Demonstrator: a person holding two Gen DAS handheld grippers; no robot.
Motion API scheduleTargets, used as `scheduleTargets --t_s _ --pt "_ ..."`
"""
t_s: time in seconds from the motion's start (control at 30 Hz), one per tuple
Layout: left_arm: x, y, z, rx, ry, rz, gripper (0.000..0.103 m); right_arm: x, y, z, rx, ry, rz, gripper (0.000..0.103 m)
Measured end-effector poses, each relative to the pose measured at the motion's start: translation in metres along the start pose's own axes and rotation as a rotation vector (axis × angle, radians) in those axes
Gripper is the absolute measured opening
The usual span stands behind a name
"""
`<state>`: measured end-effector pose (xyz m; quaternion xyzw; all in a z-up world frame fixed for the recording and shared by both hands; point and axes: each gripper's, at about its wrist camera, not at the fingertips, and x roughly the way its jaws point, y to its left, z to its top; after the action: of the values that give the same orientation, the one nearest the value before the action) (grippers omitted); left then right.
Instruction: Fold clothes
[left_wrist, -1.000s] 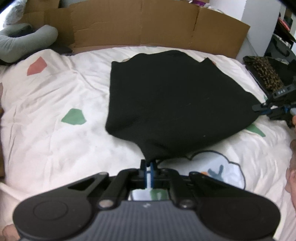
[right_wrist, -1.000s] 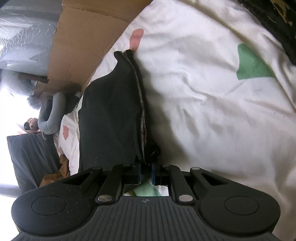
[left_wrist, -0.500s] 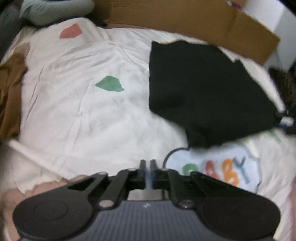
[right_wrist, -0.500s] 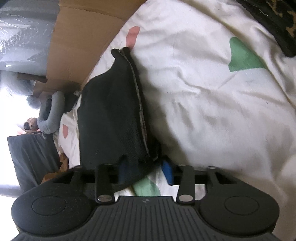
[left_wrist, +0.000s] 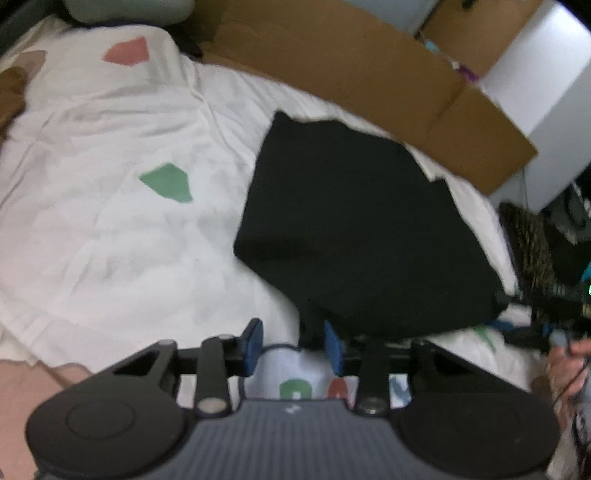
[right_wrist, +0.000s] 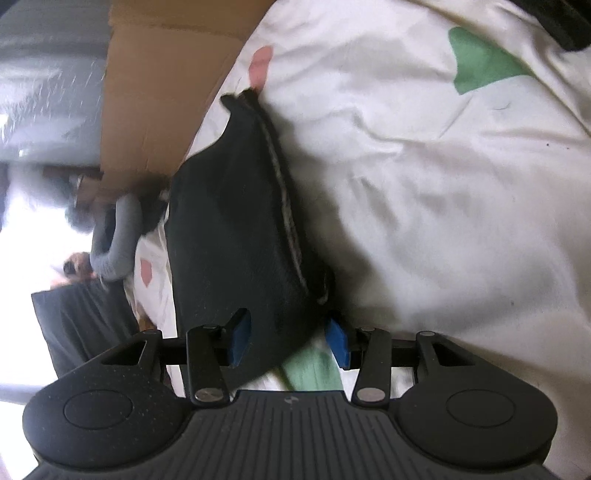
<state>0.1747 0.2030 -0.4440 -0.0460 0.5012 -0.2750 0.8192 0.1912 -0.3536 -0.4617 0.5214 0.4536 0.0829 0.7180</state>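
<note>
**Q:** Left wrist view, read from left to right: what does it show?

**A:** A white bedsheet (left_wrist: 110, 229) printed with pink and green patches fills the left half. Right of centre lies the black garment (left_wrist: 354, 229), spread flat in a compact, straight-edged shape that suggests doubled layers. A cardboard sheet (left_wrist: 369, 74) stands along the far side of the bed. In the foreground the left gripper (left_wrist: 293, 345) has its blue pads parted, with nothing between them; the garment's near corner lies just beside the right-hand pad. At the far right edge the right gripper (left_wrist: 532, 314) sits at the garment's other near corner.

**Q:** And the right wrist view?

**A:** At far left a grey pillow (right_wrist: 118, 236) rests near the cardboard. The garment (right_wrist: 236, 229) runs away from the camera, its stacked edges showing a pale seam line, which supports the reading that it is folded at least once. The right gripper (right_wrist: 288, 345) has its pads spread wide; cloth lies between them, but neither pad clamps it.

**Q:** Why are both claws parted at the near corners?

**A:** As a judgement, this posture fits two stages equally: corners just set down after a fold, or corners about to be pinched for another. The frames do not settle which.
</note>
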Motion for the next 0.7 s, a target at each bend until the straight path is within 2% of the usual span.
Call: scheduleTargets --t_s 0.07,0.1,0.13,0.23,0.33,0.47,0.6,0.67,0.7 --pt "0.003 -0.005 -0.002 0.050 0.009 -0.010 0.022 0.001 0.000 0.004 0.004 -0.008 -0.001 0.043" --pt "0.004 -0.005 -0.002 0.055 0.010 -0.015 0.013 0.002 0.002 0.005 -0.015 -0.009 -0.015 0.025" --pt "0.005 -0.005 -0.003 0.060 0.012 -0.020 0.008 0.002 0.004 0.006 -0.033 -0.010 -0.030 0.014" --pt "0.002 -0.007 -0.004 0.086 -0.006 -0.006 0.004 0.001 0.007 0.007 -0.054 -0.014 -0.048 0.008" --pt "-0.010 -0.009 -0.002 0.120 -0.038 0.006 0.003 -0.002 0.009 0.007 -0.058 -0.018 -0.052 0.006" --pt "-0.010 -0.004 -0.004 0.118 -0.010 0.003 0.004 -0.005 0.010 0.006 -0.062 -0.023 -0.057 0.006" --pt "-0.001 0.002 -0.008 0.029 0.042 -0.019 0.007 -0.007 0.009 0.007 -0.053 -0.021 -0.055 0.011" --pt "-0.002 0.005 -0.010 -0.018 0.055 -0.032 0.013 -0.008 0.008 0.007 -0.039 -0.018 -0.051 0.014" --pt "-0.002 0.008 -0.011 -0.045 0.059 -0.049 0.026 -0.009 0.007 0.007 -0.036 -0.016 -0.048 0.021"
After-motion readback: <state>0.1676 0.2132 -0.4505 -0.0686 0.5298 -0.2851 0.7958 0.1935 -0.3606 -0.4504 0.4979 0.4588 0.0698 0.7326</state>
